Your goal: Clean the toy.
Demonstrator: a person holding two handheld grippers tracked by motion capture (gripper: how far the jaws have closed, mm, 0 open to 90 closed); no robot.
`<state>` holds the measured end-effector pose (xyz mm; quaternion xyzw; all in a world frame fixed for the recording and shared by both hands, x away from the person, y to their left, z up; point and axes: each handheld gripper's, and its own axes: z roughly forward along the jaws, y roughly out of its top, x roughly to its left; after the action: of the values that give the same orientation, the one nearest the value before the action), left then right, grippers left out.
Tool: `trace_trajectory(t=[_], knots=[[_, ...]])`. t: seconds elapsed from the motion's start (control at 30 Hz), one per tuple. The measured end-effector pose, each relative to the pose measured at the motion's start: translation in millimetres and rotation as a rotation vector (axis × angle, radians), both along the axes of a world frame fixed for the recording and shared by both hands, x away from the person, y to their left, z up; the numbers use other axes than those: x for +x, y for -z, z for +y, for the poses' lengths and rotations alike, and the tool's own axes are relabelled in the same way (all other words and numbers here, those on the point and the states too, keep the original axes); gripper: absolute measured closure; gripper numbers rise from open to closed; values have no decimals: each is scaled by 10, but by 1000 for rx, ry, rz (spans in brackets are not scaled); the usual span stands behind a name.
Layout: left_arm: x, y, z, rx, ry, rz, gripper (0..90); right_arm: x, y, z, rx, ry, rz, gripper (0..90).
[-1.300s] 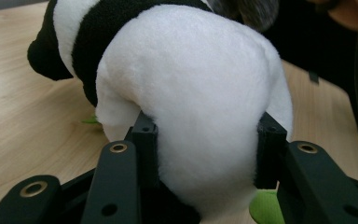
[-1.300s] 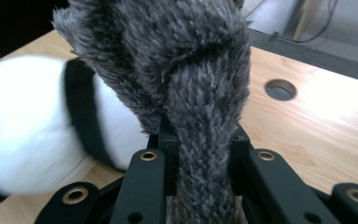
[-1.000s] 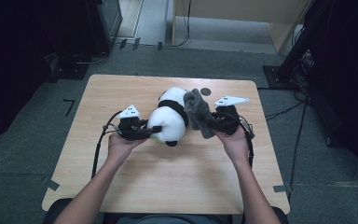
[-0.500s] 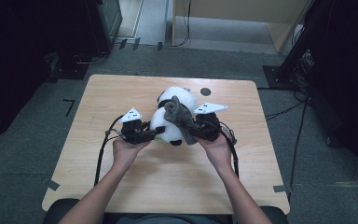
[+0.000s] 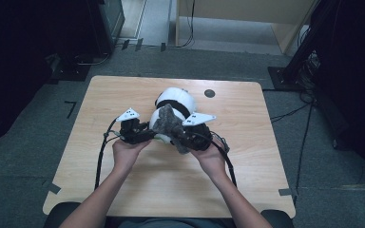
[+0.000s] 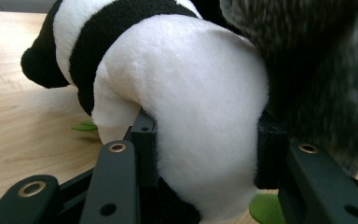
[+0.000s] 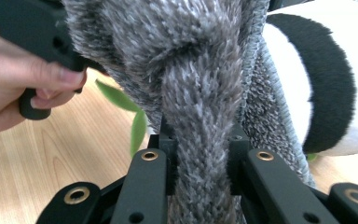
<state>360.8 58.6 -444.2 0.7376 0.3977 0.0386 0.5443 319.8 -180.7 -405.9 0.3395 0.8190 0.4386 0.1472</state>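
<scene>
1. The right gripper (image 5: 183, 137) is clamped on a bunched fold of the grey fuzzy cloth (image 7: 200, 93); over the last second it has carried that cloth from the panda's far side across toward the middle of the table, and its jaws have just squeezed a touch tighter on the fold.
2. The left gripper (image 5: 147, 135) is pinched on a white part of the plush panda (image 6: 200, 126) and has not budged (it is the anchor here).
3. The panda lies on the wooden table (image 5: 275, 166) just ahead of both hands, its black-and-white body running away from the person, with the cloth now draped over its near end, touching it.
4. My reading: the cloth is being pulled over or around the toy, and with the fabric already lying on it, the wrap looks under way, not finished.
5. A small green leaf (image 7: 137, 130) pokes out underneath, by the toy.
</scene>
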Motion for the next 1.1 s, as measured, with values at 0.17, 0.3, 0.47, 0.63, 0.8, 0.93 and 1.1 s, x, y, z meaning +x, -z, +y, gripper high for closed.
trace_trajectory(t=[0.17,0.3,0.47,0.63,0.8,0.93,1.1], knots=[[1,-18,24,-15,-20,17,549,-43,67,96,-11,-22,3,770],[1,-28,37,-36,-32,26,549,-68,125,170,-12,-51,12,771],[-4,-36,42,-50,-39,36,551,-97,201,265,-36,-78,4,773],[8,-18,50,-67,-49,61,552,-92,305,311,-50,-104,2,775],[9,-25,64,-94,-43,54,551,-70,413,346,-94,-135,14,776],[4,-43,74,-116,-35,54,550,-40,497,359,-114,-132,39,777],[10,-45,89,-128,-34,61,550,21,579,304,-109,-115,43,777]])
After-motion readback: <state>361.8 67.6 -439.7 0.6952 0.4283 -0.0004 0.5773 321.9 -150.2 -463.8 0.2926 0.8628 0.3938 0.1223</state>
